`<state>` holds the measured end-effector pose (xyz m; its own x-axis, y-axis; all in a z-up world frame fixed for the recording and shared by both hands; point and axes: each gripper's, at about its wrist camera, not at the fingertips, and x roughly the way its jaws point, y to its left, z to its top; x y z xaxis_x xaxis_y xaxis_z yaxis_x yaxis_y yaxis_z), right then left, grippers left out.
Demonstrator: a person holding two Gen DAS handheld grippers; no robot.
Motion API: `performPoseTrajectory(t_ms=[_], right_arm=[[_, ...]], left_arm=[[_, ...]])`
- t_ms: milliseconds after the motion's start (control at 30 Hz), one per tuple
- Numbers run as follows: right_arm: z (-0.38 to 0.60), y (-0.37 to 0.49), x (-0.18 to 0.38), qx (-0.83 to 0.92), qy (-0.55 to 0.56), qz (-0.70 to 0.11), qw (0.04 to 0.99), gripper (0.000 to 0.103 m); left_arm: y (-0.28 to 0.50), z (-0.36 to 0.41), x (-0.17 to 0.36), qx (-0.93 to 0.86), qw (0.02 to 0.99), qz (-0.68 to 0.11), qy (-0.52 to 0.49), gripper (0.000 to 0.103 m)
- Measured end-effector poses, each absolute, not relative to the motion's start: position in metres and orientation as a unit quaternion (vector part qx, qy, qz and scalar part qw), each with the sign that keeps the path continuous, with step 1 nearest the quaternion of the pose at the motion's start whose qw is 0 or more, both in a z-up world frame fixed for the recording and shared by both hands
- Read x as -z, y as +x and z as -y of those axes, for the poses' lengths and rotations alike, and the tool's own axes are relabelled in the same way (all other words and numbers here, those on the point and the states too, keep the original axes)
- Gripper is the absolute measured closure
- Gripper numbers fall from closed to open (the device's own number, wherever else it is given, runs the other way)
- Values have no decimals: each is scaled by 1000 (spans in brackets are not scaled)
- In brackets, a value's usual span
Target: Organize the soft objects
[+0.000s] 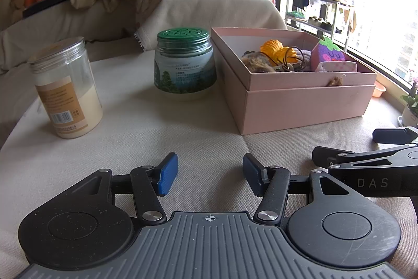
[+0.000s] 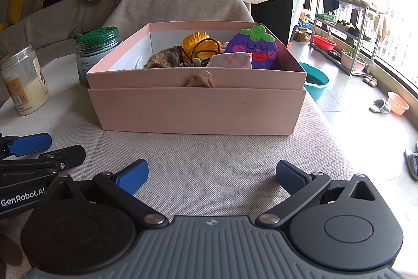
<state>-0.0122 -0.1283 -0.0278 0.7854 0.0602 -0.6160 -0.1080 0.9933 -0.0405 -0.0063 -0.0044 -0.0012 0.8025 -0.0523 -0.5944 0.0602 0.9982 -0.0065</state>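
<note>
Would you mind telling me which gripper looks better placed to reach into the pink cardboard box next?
Probably the right gripper: it is open and empty, and the pink cardboard box sits squarely ahead of it. The left gripper, also open and empty, sees the box off to its right.

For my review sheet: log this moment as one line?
left gripper: open, empty | right gripper: open, empty | soft toys: in pink box | purple eggplant plush: upright, box's right side
</note>
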Motion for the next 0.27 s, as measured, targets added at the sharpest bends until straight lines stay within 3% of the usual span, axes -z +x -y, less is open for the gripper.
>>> performPoseTrajectory(t_ms=[267], right_arm=[[128,-12,28,-45,-37,-325,944,0]], left_arm=[[-11,5,1,30,949,-312,11,43]])
